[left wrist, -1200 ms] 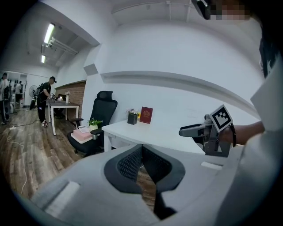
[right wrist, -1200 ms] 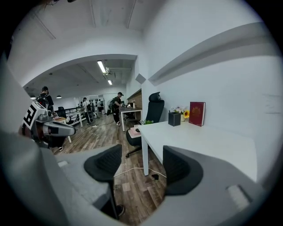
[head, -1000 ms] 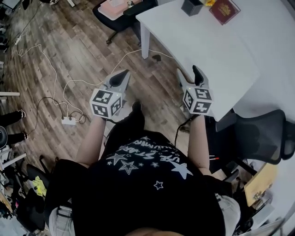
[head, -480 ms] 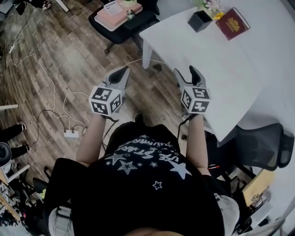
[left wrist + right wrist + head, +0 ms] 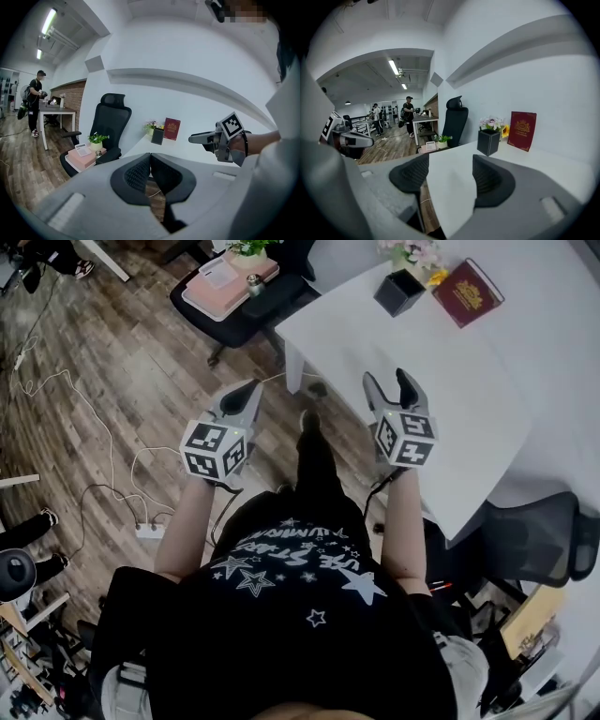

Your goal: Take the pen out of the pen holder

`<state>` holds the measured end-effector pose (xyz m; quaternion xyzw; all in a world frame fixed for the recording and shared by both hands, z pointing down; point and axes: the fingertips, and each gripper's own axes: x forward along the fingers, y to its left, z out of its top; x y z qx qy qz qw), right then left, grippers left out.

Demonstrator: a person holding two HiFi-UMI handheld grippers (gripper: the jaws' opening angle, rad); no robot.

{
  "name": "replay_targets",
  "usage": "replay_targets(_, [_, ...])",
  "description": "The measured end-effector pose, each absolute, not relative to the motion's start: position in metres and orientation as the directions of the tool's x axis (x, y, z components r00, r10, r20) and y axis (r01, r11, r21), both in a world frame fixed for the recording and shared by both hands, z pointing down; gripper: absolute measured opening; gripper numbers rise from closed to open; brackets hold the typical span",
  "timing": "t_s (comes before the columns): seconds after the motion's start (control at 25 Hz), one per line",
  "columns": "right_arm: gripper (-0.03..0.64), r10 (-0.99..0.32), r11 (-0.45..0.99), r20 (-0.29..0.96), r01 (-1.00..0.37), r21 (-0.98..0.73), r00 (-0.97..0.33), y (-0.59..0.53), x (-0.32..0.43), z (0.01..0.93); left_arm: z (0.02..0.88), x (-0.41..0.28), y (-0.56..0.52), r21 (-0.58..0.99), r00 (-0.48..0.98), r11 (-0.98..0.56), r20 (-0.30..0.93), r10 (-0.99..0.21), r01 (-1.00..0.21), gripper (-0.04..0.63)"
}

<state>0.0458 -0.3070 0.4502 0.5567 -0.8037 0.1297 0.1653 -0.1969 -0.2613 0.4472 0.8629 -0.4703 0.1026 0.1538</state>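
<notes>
released, empty right hand-held gripper [image 5: 389, 381] should descend from above onto the pen holder [image 5: 397, 292] near the worktop's [image 5: 469, 399] far corner; left hand-held gripper [image 5: 249, 390] clenched, empty.

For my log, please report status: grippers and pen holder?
Left gripper shut, empty. Right gripper open, empty. Black square pen holder untouched, far on white table; nothing between.

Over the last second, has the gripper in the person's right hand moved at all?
Yes. The right gripper has moved forward over the white table, so its gap to the black pen holder at the far end is smaller.
</notes>
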Motion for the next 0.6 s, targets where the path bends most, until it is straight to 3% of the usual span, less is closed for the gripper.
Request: replay_targets(0.6, [0.293,-0.891,0.275,0.376,-0.961,0.005,-0.253,-0.483,0.079,0.437,0.441,-0.18,-0.391,0.153,0.52,-0.499,0.328,-0.789,-0.853,0.011])
